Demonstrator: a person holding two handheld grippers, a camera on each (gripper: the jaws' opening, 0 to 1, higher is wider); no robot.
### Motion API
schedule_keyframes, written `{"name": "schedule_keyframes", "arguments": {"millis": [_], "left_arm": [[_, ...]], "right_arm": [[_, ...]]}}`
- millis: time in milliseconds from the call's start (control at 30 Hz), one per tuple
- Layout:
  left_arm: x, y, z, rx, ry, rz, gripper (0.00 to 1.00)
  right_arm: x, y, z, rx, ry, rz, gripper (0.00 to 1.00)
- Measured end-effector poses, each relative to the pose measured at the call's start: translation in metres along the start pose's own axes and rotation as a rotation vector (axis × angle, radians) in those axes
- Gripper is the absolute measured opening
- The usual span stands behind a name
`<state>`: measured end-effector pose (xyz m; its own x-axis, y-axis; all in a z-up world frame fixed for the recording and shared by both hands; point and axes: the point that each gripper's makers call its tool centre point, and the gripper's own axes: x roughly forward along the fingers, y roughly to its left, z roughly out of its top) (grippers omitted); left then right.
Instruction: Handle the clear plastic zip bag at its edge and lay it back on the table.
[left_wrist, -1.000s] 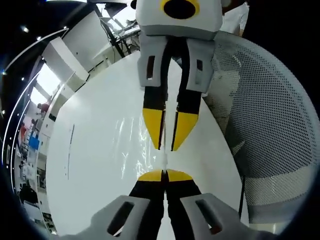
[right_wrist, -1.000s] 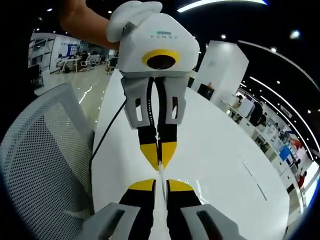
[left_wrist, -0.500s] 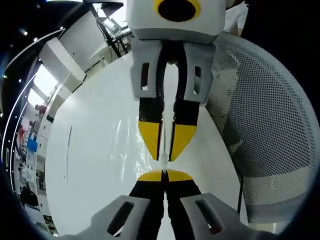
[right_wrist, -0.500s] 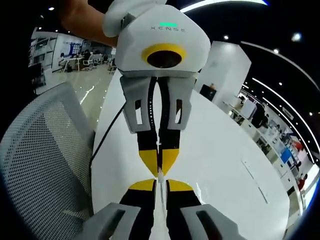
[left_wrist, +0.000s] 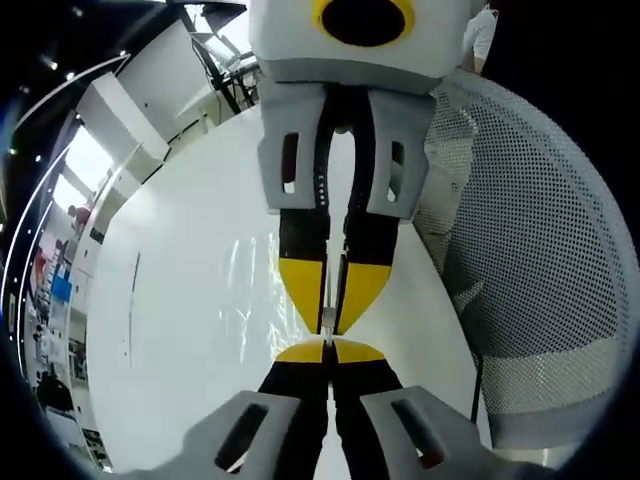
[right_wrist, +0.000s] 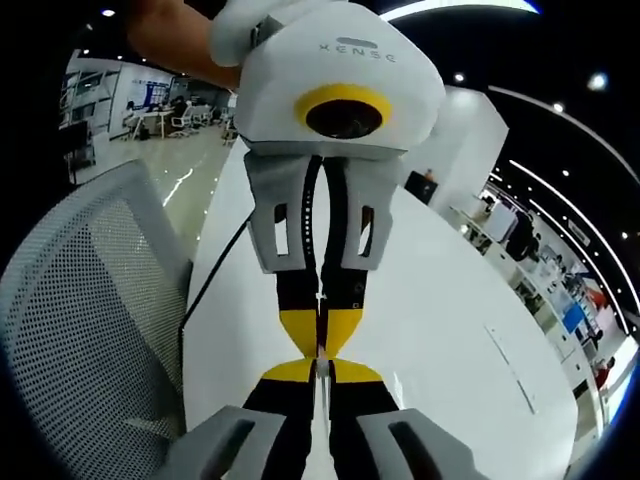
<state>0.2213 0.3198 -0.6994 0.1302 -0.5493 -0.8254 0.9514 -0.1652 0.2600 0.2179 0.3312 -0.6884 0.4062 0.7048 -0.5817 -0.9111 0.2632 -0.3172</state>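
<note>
The clear plastic zip bag (left_wrist: 250, 295) hangs edge-on over the white table (left_wrist: 180, 330) and shows as faint glints to the left of the jaws. My left gripper (left_wrist: 327, 350) is shut on its thin top edge. My right gripper (left_wrist: 330, 322) comes down from the top of the left gripper view, pinching the same edge, its yellow tips almost touching the left ones. In the right gripper view, the bag's edge (right_wrist: 318, 432) runs as a pale strip between the jaws of my right gripper (right_wrist: 318, 375), with my left gripper (right_wrist: 320, 345) tip to tip against it.
A white mesh chair (left_wrist: 540, 250) stands close beside the table's edge, also visible as the chair (right_wrist: 90, 300). A black cable (right_wrist: 215, 270) crosses the table (right_wrist: 450, 330). A person's hand (right_wrist: 170, 40) holds the left gripper. An open office lies beyond.
The two grippers have moved toward each other along the bag's edge; the gap between their yellow tips has closed to almost nothing. Both stay shut on the bag.
</note>
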Motion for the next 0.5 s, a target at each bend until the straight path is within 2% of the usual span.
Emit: {"name": "schedule_keyframes", "arguments": {"millis": [500], "left_arm": [[0.0022, -0.001, -0.0008, -0.021, -0.009, -0.006, 0.0]], "right_arm": [[0.0008, 0.0012, -0.0013, 0.003, 0.01, 0.005, 0.0]]}}
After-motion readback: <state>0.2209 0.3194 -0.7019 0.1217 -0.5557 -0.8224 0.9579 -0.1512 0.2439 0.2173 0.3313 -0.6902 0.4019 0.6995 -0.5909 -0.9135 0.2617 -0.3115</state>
